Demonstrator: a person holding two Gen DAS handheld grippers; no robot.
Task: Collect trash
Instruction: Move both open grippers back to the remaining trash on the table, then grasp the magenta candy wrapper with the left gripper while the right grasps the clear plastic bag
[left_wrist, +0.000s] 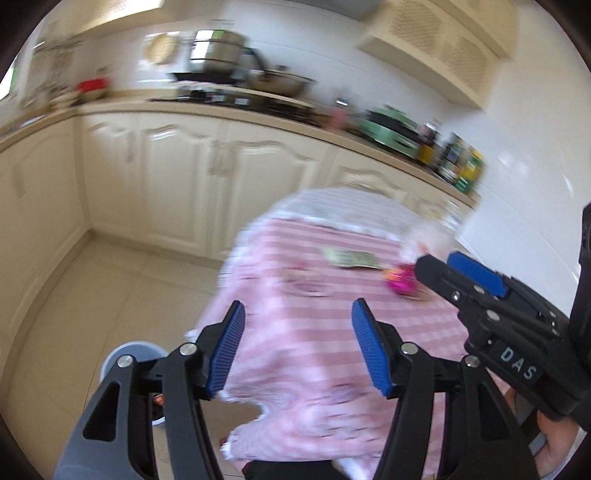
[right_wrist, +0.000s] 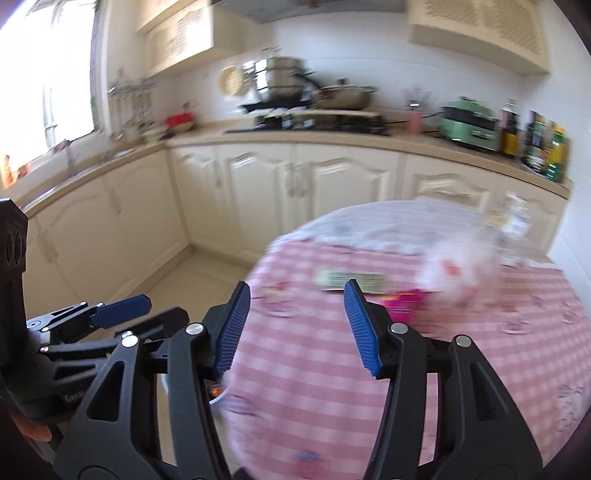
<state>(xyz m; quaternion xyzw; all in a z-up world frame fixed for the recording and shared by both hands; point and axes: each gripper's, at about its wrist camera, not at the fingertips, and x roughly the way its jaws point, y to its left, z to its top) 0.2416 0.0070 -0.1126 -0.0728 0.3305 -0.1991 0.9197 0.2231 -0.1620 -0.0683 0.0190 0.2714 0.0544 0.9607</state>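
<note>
A round table with a pink checked cloth fills the lower middle of both views. On it lie a flat green-and-white wrapper, a crumpled magenta wrapper and a clear plastic bag with red print. My left gripper hangs open above the near part of the cloth with nothing between its blue pads. My right gripper is open and empty too, short of the wrappers. In the left wrist view the right gripper reaches in from the right beside the magenta wrapper. The left gripper's blue fingers show at the left of the right wrist view.
A bin stands on the tiled floor left of the table, mostly hidden by my fingers. Cream cabinets and a counter with pots, a green appliance and bottles run along the back.
</note>
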